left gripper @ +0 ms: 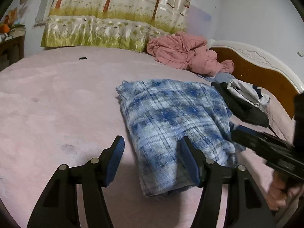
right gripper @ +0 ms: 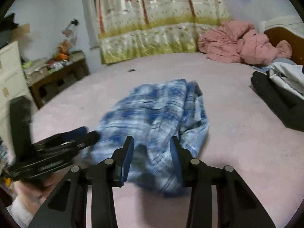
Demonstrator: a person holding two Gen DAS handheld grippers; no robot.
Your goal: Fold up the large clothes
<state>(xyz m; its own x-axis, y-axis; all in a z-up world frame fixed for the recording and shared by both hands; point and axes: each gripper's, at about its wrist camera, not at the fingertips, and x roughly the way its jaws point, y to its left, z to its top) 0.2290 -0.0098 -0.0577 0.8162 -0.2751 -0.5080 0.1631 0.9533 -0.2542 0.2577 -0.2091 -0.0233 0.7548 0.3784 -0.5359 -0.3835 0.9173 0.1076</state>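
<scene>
**Claws parted over folded blue plaid garment on bed**

Left claw (left gripper: 151,157): released, jaws wide apart, nothing pinched; near edge of blue plaid garment (left gripper: 176,121) lying between and beyond the pads, right pad (left gripper: 188,161) over the cloth, left pad over bare pink bedspread (left gripper: 57,104). Right claw (right gripper: 152,157): also parted, narrower gap, blue pads either side of a fold of the same garment (right gripper: 157,117), not seen pressing on it; view blurred, so contact hard to judge. Each claw visible in the other's view, low at the frame edge, with a hand (left gripper: 281,191) gripping the handle.

Garment: folded into a rough oblong, lying flat near the middle of the bed, near end toward the claws. Well apart from it, toward the headboard (left gripper: 256,70): crumpled pink quilt (left gripper: 182,53), plus a pile of dark and white clothes (left gripper: 245,98) near the bed's right side. Printed curtain (left gripper: 117,13) hanging behind the bed. Cluttered wooden bench (right gripper: 57,72) beside the bed at left.
</scene>
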